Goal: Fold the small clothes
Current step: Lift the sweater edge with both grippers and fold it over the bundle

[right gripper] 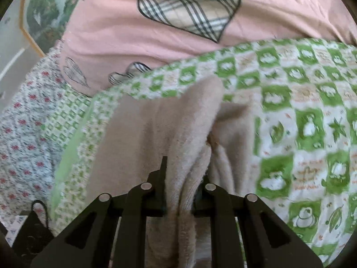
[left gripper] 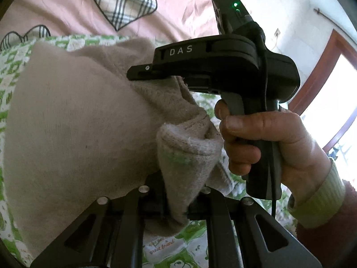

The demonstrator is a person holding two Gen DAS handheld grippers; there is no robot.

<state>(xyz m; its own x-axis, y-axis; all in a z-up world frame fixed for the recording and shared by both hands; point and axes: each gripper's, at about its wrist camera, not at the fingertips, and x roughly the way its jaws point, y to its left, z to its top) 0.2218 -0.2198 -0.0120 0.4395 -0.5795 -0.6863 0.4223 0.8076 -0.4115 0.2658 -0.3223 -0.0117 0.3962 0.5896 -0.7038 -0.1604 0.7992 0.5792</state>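
Currently, both tools grip one beige knit garment [left gripper: 73, 116], which hangs and drapes above a green-and-white checked cloth [right gripper: 296, 102] spread over a pink cover with plaid hearts [right gripper: 125, 33].

Left gripper [left gripper: 176, 203]: the jaws are closed down to a narrow gap on a bunched fold of the garment. The fabric rises from the grip as a peaked ridge, which indicates that the cloth is pinched through several layers rather than at a single edge.

Right gripper [right gripper: 178, 201]: the jaws are likewise drawn in on a gathered strip of the same garment. In the left wrist view this tool appears side-on, held by the right hand [left gripper: 267, 143], with its fingers reaching into the upper folds of the fabric.

Position of the workpiece: most of the garment lies to the left in the left wrist view, partly resting on the checked cloth. The section between the two grips is lifted. The right wrist view shows soft vertical folds running away from the jaws, and its blur prevents a reading of finer detail such as seams or edges.

Reason for the hold: two separate grip points let the operator carry one portion of the garment over another while keeping the cloth spread. Judged from the bunched state, a fold is in progress but not yet laid flat.

Caution: thick knit in narrow jaws may slip unevenly on release.
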